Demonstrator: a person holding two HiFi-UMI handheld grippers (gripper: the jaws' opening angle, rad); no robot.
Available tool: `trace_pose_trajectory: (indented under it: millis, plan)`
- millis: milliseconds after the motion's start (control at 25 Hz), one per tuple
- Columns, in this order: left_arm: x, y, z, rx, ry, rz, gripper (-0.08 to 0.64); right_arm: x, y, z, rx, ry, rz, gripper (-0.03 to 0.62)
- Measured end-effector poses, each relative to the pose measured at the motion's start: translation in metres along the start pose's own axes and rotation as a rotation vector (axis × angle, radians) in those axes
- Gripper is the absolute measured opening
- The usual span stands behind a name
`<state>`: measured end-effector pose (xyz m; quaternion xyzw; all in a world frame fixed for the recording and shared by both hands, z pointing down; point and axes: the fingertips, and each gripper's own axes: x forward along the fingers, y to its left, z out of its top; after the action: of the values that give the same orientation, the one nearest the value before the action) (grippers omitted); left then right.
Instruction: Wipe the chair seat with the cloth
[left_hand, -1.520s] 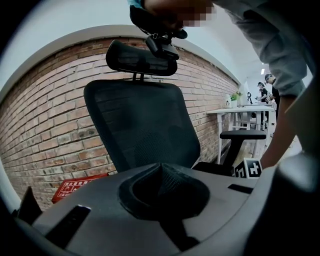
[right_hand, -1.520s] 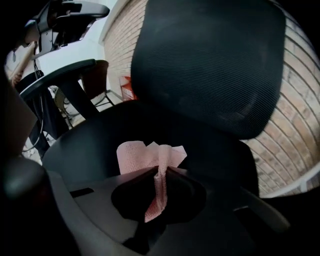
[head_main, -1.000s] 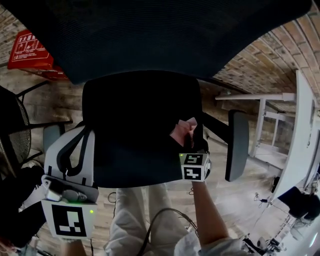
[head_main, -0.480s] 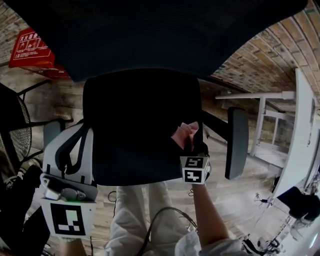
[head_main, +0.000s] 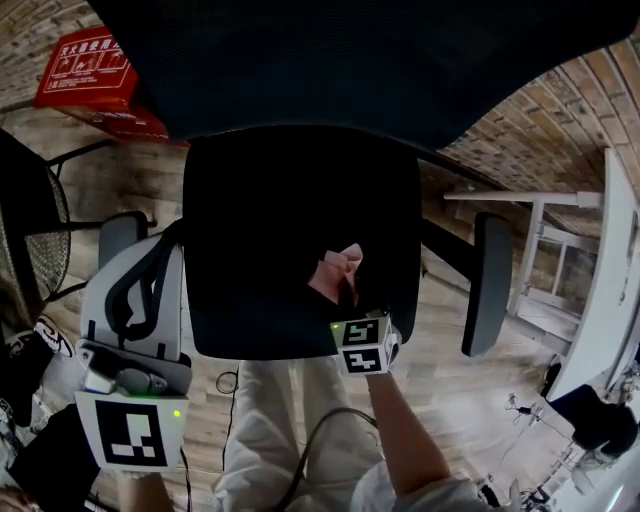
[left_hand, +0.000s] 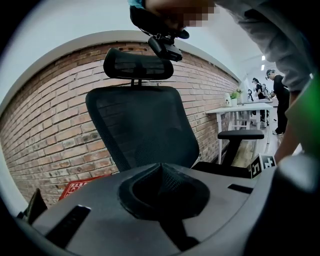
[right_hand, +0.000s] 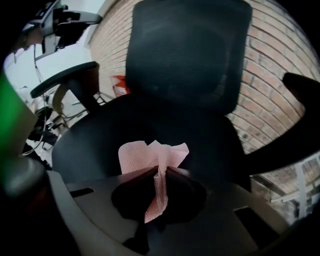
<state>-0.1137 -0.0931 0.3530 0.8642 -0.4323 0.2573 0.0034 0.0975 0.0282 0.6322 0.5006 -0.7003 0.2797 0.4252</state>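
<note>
The black chair seat (head_main: 270, 220) fills the middle of the head view, under its mesh backrest (head_main: 350, 60). A pink cloth (head_main: 335, 272) lies bunched on the seat's front right part, and my right gripper (head_main: 345, 293) is shut on it. In the right gripper view the cloth (right_hand: 152, 155) fans out past the closed jaws onto the seat (right_hand: 200, 130). My left gripper (head_main: 150, 252) hangs off the seat's left side by the left armrest (head_main: 118, 232). Its jaws meet with nothing between them, and it (left_hand: 161, 172) faces the backrest (left_hand: 145, 125).
The right armrest (head_main: 490, 285) stands beside the seat. A red sign (head_main: 95, 70) lies on the wooden floor at the back left, and a black mesh object (head_main: 30, 220) sits at the left. A white table (head_main: 600, 260) stands to the right. The person's legs (head_main: 290, 430) are at the seat's front edge.
My right gripper has slid the pink cloth leftward across the seat, away from its right edge. The left gripper has stayed beside the left armrest.
</note>
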Motion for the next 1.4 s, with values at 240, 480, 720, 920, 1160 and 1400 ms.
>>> trace_pose_trajectory:
  millis: [240, 480, 720, 920, 1160, 1400]
  plan:
    - [-0.012, 0.008, -0.008, -0.026, 0.011, 0.032, 0.018, 0.006, 0.071, 0.013, -0.120, -0.021, 0.151, 0.055]
    - [-0.019, 0.016, -0.016, -0.037, 0.013, 0.049, 0.018, 0.004, 0.147, 0.031, -0.216, -0.051, 0.289, 0.055]
    - [-0.024, 0.022, -0.020, -0.045, 0.012, 0.060, 0.018, -0.002, 0.206, 0.047, -0.270, -0.083, 0.388, 0.055]
    - [-0.028, 0.025, -0.023, -0.048, 0.014, 0.061, 0.018, -0.007, 0.242, 0.055, -0.325, -0.099, 0.456, 0.055]
    - [-0.029, 0.020, -0.024, -0.048, 0.013, 0.054, 0.018, -0.008, 0.246, 0.047, -0.357, -0.089, 0.461, 0.055]
    - [-0.027, 0.007, -0.017, -0.046, 0.009, 0.042, 0.018, -0.010, 0.210, 0.029, -0.329, -0.052, 0.393, 0.055]
